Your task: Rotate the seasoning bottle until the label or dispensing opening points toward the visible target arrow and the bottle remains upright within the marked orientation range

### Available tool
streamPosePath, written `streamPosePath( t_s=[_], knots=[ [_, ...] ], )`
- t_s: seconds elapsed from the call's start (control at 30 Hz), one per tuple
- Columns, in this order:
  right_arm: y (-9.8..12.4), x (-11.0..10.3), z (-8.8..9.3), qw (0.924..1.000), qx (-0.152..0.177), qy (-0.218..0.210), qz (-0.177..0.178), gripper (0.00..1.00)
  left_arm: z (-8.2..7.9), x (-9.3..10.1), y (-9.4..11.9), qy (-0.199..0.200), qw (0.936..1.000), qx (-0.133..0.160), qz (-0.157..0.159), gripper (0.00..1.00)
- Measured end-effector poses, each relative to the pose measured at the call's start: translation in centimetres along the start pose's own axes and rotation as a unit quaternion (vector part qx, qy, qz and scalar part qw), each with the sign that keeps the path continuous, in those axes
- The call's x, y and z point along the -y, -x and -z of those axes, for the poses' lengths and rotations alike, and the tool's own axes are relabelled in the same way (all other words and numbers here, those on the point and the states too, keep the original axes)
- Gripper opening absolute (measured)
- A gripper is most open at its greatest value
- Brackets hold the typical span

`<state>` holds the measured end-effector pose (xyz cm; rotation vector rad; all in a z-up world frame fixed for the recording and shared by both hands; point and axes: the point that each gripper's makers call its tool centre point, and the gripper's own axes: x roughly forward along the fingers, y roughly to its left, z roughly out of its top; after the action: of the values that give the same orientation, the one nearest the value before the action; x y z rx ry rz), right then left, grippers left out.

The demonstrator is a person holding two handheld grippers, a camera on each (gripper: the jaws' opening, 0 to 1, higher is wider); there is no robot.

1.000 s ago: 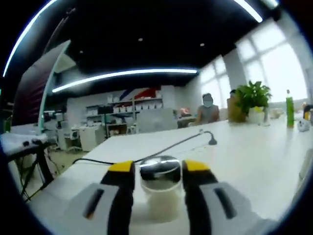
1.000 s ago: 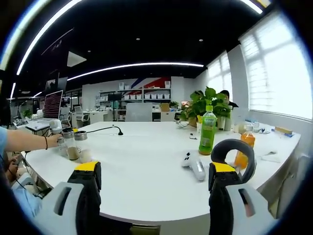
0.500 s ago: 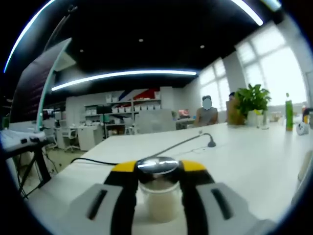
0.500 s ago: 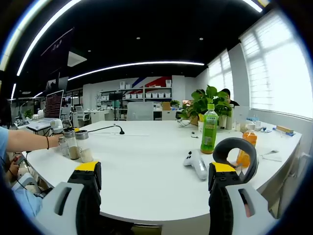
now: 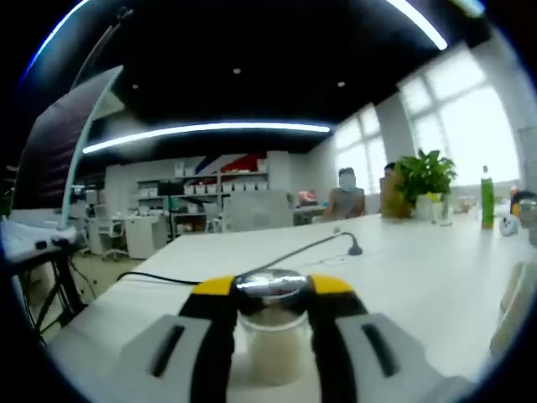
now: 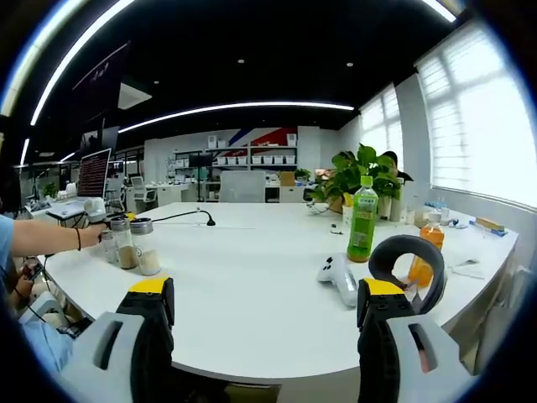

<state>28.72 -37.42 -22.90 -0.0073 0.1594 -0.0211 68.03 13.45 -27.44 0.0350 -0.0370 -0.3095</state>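
Left gripper view: the seasoning bottle (image 5: 271,323) stands upright on the white table (image 5: 419,277) at six o'clock, its shiny metal cap pinched between the yellow-tipped jaws of the left gripper (image 5: 270,290), which are closed on it just under the cap. That high, two-sided hold looks chosen so a wrist turn spins the bottle about its own axis without tipping it. The body is clear, smooth and round, part filled with pale powder. No label, opening or target arrow can be made out. A black cable (image 5: 252,267) runs off toward twelve o'clock.

In the right gripper view the bottle (image 6: 145,248) sits at nine o'clock beside a second shaker (image 6: 122,245), with a person's forearm (image 6: 46,237) reaching in. The right gripper (image 6: 264,306) hangs wide open and empty, well apart. A green drink bottle (image 6: 362,220) and a white controller (image 6: 340,278) stand toward three o'clock.
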Motion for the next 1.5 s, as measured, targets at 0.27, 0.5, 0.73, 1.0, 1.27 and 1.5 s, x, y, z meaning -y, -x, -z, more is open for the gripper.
streamPosePath(
  t_s=[0.27,0.5,0.73,1.0,1.27,1.5],
  knots=[
    [-0.1,-0.2,0.2,1.0000,-0.005,0.000,-0.003,0.93,0.1,0.1,0.8,0.006,0.9999,0.007,0.004,0.34],
    [-0.1,-0.5,0.1,1.0000,-0.004,0.003,-0.007,0.93,-0.3,1.0,2.1,0.010,0.9992,0.022,0.033,0.34],
    [-0.2,-0.6,0.1,1.0000,-0.004,0.003,-0.006,0.93,-1.1,2.5,4.6,-0.020,0.9971,0.040,0.062,0.34],
    [-0.3,-0.9,0.0,0.9999,-0.004,0.006,-0.011,0.93,-1.1,3.0,6.9,-0.014,0.9972,0.034,0.065,0.34],
    [-0.3,-0.9,-0.3,0.9999,0.002,-0.001,-0.013,0.93,-1.4,3.6,9.1,-0.013,0.9948,0.047,0.090,0.34],
    [-0.5,-1.0,-0.2,0.9999,-0.003,0.001,-0.015,0.93,-2.2,4.0,11.4,0.009,0.9935,0.056,0.099,0.34]
  ],
)
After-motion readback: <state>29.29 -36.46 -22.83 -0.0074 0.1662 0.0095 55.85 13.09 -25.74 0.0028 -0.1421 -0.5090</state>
